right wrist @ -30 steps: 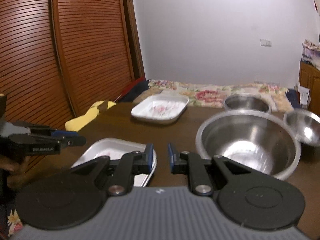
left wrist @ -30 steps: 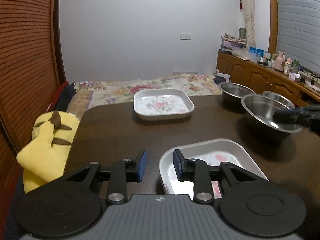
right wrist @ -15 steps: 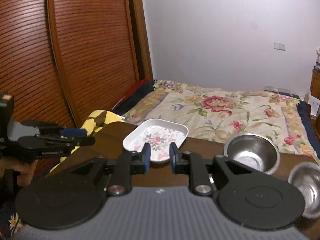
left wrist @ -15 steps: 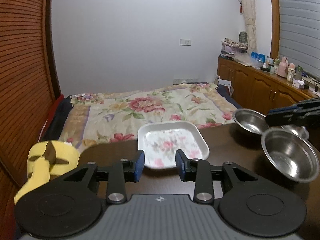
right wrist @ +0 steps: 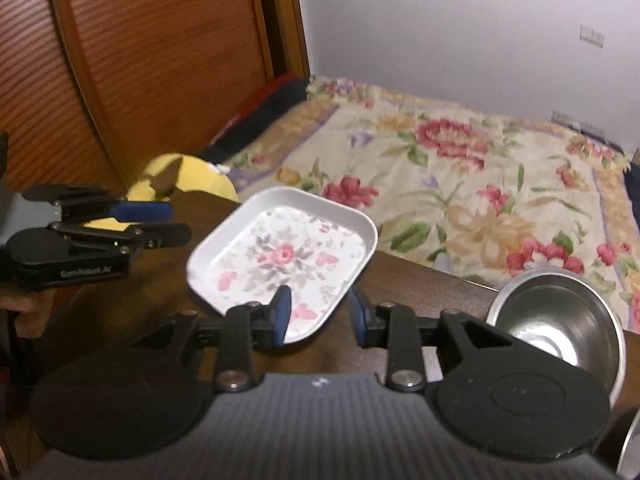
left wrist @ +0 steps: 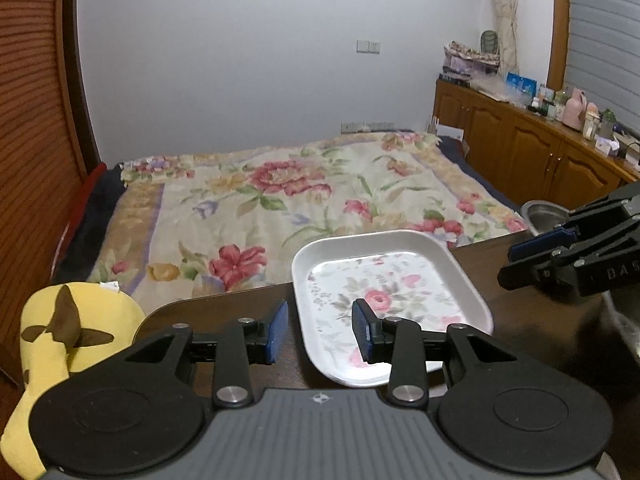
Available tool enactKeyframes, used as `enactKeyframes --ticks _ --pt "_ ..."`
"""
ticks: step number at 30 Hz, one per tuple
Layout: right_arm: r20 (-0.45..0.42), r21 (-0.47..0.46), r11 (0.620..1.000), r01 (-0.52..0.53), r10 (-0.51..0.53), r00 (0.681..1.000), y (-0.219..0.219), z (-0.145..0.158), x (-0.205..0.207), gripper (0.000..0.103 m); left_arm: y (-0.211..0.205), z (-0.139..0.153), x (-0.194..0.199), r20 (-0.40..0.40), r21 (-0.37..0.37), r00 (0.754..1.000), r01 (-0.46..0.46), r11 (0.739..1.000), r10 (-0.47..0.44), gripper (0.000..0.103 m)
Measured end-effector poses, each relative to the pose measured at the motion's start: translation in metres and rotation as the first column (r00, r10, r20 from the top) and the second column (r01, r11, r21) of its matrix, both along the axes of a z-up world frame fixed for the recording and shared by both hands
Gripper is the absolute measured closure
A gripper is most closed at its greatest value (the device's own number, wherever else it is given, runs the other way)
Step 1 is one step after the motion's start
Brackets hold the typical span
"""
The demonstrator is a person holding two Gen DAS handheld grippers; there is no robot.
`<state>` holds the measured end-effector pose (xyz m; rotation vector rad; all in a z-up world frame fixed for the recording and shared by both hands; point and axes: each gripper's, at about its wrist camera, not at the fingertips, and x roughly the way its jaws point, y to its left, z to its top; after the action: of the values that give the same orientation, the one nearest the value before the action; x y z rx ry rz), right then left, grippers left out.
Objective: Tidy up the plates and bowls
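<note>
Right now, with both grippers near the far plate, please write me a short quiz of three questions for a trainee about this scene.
1. True or false: the left gripper is clamped on the floral plate.
2. Multiple choice: what lies off the table's left corner? A) a yellow plush toy B) a glass jug C) a folded towel
3. Fill in: the steel bowl stands to the ___ of the floral plate in the right wrist view.

Key
1. False. Its jaws stand apart over the plate's near left edge, with no pad pressing on it. The right gripper has just been opening and grips nothing either.
2. A, the yellow plush toy.
3. Right.
</note>
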<state>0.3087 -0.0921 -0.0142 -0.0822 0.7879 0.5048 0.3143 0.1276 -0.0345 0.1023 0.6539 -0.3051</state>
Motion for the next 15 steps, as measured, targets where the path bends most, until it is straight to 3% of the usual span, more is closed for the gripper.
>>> enactKeyframes --ticks 5,15 --pt "-0.047 -0.021 1.000 -0.004 0.003 0.999 0.005 -0.009 0.022 0.071 0.005 -0.012 0.017 -0.035 -0.008 0.999 0.009 1.000 -0.009 0.074" --pt "-0.097 -0.086 0.996 -0.023 0.015 0.995 0.016 -0.021 0.043 0.071 0.008 -0.028 0.034 -0.069 -0.022 0.997 0.019 1.000 -0.020 0.077"
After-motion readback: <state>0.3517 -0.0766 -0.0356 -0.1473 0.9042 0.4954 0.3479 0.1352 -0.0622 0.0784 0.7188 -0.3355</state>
